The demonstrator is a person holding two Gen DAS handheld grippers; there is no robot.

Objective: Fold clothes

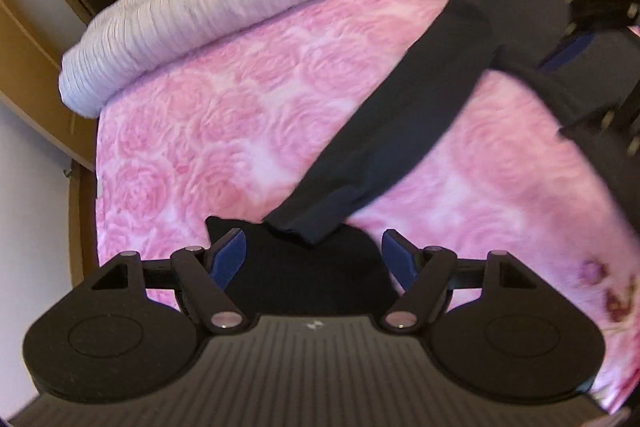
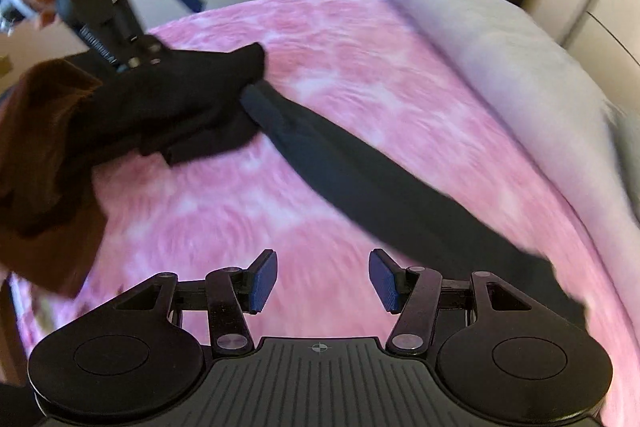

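Two claws, left claw (image 1: 312, 255) and right claw (image 2: 323, 277), hover wide and empty over a dark top (image 1: 384, 131) spread on the pink bed (image 1: 200, 131). Likely next: each grips a sleeve to fold inward.

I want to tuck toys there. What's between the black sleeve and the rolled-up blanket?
Nothing but bare pink rose bedspread lies between the black sleeve and the rolled blanket; the left wrist view shows it.

No readable text, labels or numbers anywhere. Only marks: small pale logo on left gripper (image 1: 313, 255) housing, crosshair symbol on right gripper (image 2: 323, 277) housing.
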